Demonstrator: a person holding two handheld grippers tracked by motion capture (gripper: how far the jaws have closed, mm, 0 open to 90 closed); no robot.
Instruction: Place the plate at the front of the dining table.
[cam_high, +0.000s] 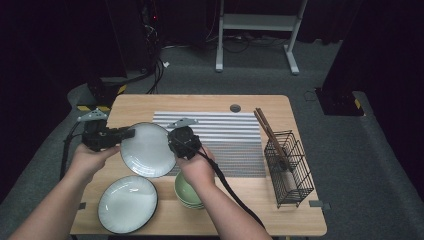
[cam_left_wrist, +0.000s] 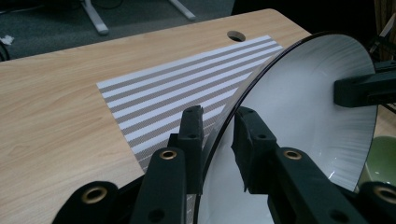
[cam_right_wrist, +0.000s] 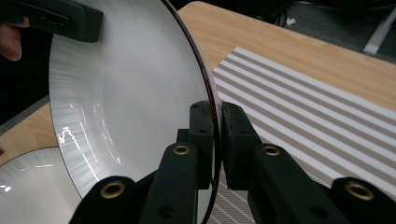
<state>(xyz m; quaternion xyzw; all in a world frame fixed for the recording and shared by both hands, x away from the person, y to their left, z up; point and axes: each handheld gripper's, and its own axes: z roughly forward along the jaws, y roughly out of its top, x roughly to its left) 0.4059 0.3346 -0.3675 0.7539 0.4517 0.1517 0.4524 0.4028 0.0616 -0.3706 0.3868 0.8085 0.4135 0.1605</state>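
Observation:
A white plate with a dark rim hangs tilted above the table's left half, carried between both grippers. My left gripper is shut on its left rim; in the left gripper view the rim runs between the jaws and the plate's face fills the right side. On the opposite rim my right gripper is shut, its jaws clamped tightly on the edge of the plate. Each gripper view shows the other gripper across the plate.
A second plate lies at the table's front left, beside stacked green bowls. A striped placemat covers the middle. At the right stands a black wire rack with chopsticks leaning in it.

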